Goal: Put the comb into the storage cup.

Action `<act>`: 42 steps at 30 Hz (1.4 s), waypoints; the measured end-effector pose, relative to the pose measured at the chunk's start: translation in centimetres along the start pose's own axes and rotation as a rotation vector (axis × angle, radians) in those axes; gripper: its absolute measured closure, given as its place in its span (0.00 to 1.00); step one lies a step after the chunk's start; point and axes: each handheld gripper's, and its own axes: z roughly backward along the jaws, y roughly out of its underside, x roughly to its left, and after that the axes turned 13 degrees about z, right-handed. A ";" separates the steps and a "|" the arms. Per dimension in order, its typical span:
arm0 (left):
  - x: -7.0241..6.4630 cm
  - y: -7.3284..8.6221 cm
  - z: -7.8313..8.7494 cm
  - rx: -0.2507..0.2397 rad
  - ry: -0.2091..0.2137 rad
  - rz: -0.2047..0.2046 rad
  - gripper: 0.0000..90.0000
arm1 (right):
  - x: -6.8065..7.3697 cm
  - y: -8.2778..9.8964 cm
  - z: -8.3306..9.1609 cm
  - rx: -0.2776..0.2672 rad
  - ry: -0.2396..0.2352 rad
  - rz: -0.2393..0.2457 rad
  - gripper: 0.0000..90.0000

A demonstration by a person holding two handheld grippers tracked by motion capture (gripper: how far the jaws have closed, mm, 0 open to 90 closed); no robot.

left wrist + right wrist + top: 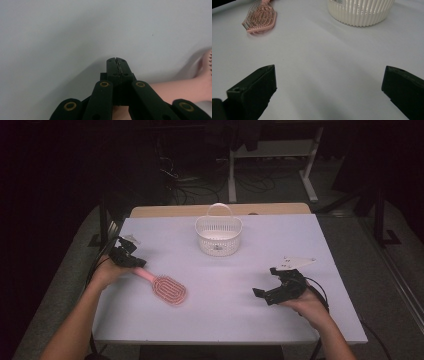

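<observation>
Pink hairbrush at the left tool

The left tool [136, 262] sits mid-left, jaws fully closed and empty — the hairbrush [162, 286] handle lies just beside its tip, head angling lower right on the surface [280, 235]. The right tool [260, 292] gapes wide, holding nothing.

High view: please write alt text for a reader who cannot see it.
A person's left gripper sits at the handle end of a pink hairbrush lying on a white table, while the right gripper rests open near the table's right side. A white slatted basket with a handle stands at the far middle.
</observation>
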 end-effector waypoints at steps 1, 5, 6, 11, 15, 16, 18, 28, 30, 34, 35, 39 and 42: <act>0.0 0.2 0.1 0.000 0.002 0.002 1.00 | 0.0 0.0 0.0 0.000 0.000 -0.001 0.00; -0.1 1.1 0.5 -0.001 0.004 0.001 1.00 | 0.0 -0.1 -0.1 -0.001 -0.003 0.001 0.00; -0.1 1.3 0.6 -0.005 0.007 0.005 1.00 | 0.1 -0.1 -0.1 0.001 -0.003 0.003 0.00; -0.4 2.4 1.1 -0.003 0.008 0.000 1.00 | 0.1 -0.1 -0.1 0.003 -0.004 0.003 0.00; -0.4 3.4 1.6 -0.005 0.014 0.008 1.00 | 0.1 -0.1 -0.1 0.002 -0.003 0.002 0.00; -0.4 3.6 1.7 -0.009 0.016 0.012 1.00 | 0.1 -0.1 -0.1 0.002 -0.003 0.003 0.00; -0.4 4.2 1.9 -0.016 0.021 0.022 1.00 | 0.1 -0.1 -0.1 0.003 -0.003 0.004 0.00; -0.7 6.7 2.8 -0.022 0.039 0.035 1.00 | 0.2 -0.2 -0.1 0.001 -0.003 0.008 0.00; -0.9 7.2 3.0 -0.021 0.042 0.034 1.00 | 0.2 -0.2 -0.1 0.001 -0.004 0.010 0.00; -1.4 8.0 3.3 -0.024 0.055 0.034 1.00 | 0.2 -0.2 -0.1 0.002 -0.003 0.011 0.00; -1.6 8.3 3.4 -0.023 0.057 0.031 1.00 | 0.3 -0.2 -0.1 0.002 -0.003 0.011 0.00; -2.2 9.0 3.8 -0.023 0.066 0.021 1.00 | 0.3 -0.3 -0.1 0.002 -0.002 0.011 0.00; -2.6 9.6 4.0 -0.025 0.071 0.019 1.00 | 0.3 -0.3 -0.1 0.002 -0.002 0.012 0.00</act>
